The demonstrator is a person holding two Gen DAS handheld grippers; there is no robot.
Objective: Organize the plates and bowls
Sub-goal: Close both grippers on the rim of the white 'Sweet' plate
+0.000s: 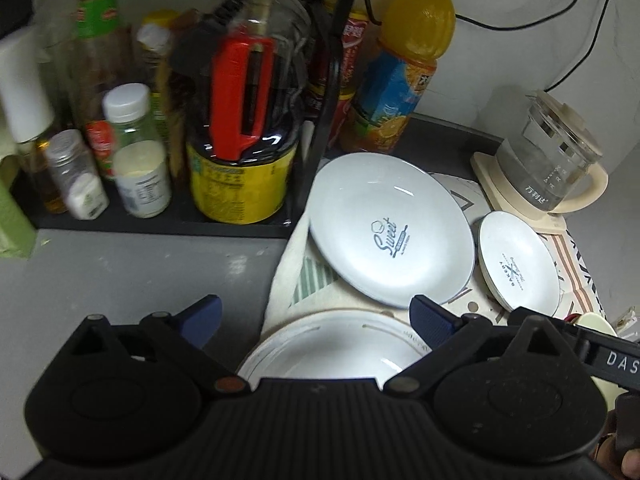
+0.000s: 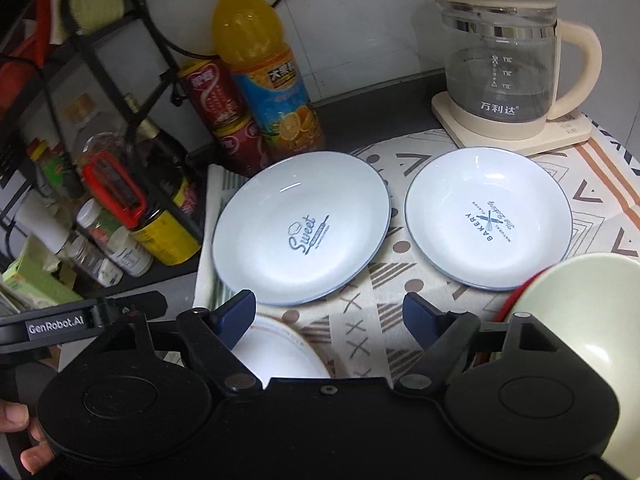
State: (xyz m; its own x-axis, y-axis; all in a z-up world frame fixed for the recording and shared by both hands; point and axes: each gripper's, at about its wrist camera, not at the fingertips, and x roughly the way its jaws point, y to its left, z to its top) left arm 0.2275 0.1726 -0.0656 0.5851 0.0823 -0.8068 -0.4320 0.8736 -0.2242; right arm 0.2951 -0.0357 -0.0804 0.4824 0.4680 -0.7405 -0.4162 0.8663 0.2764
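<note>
Open left gripper (image 1: 316,320), two plates (image 1: 390,228) — kettle (image 1: 550,160)

The near half of the white bowl (image 1: 332,354) is covered by the left gripper (image 1: 316,320) body. The green bowl (image 2: 588,320) is cut by the right frame edge and partly masked by the right gripper (image 2: 330,320). Spice jar (image 1: 76,174) labels are too blurred to be read. The bottles (image 1: 96,40) behind are smeared by motion blur. Only fingertips (image 2: 16,420) are seen at the left edge.

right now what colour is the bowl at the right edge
Pale green bowl, clearest in the right wrist view.
</note>
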